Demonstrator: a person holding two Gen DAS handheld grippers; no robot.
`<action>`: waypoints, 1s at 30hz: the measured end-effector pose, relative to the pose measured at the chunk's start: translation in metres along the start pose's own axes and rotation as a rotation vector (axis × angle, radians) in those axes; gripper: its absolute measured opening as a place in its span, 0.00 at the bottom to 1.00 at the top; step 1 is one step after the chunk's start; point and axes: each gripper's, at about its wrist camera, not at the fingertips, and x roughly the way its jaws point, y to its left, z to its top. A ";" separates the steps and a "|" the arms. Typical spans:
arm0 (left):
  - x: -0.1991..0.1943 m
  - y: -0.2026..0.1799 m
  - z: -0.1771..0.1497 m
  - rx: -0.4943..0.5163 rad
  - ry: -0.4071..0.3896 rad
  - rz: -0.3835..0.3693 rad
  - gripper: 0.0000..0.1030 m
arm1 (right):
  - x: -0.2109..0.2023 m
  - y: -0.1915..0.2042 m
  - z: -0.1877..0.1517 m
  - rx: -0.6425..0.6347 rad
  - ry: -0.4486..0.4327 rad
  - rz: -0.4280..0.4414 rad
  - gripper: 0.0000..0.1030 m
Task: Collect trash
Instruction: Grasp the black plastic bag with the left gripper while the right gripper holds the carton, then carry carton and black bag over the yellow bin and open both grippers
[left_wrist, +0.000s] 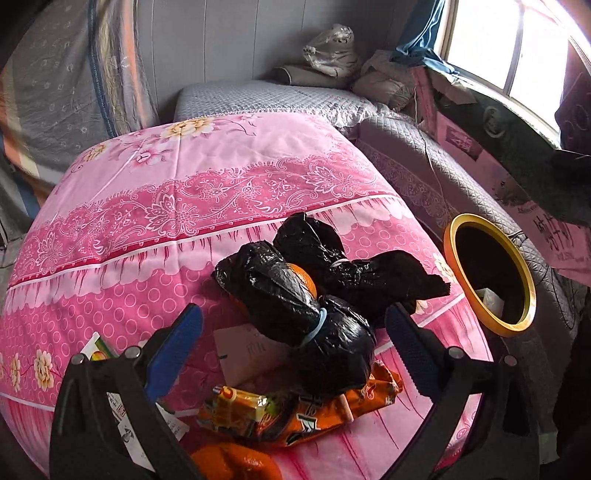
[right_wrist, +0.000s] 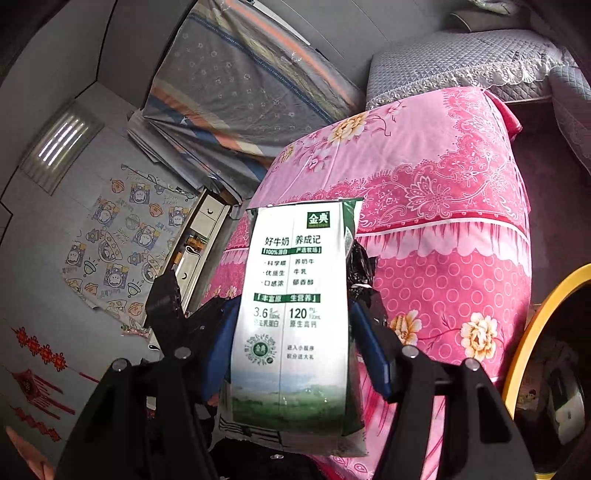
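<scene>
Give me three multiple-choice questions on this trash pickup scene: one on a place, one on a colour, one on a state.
1. Where is the milk carton?
A. On the pink bedcover
B. Between the right tongs
C. In the bin

2. What colour is the bin rim?
A. Yellow
B. Blue
C. White

3. What state are the left tongs in?
A. Shut on a wrapper
B. Open
C. Shut on an orange

Answers: 1 B, both blue pads press its sides; 2 A, a yellow ring circles the dark opening; 3 B, fingers spread wide around the black bags.
</scene>
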 end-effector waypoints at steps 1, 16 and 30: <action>0.006 0.000 0.002 0.000 0.014 0.006 0.92 | -0.002 -0.002 -0.002 0.002 -0.002 0.007 0.57; 0.037 0.004 0.013 -0.069 0.116 0.001 0.47 | -0.026 -0.024 -0.023 0.047 -0.045 0.043 0.58; -0.074 0.006 -0.011 -0.039 -0.180 0.082 0.43 | -0.024 -0.008 -0.038 0.029 -0.039 0.039 0.57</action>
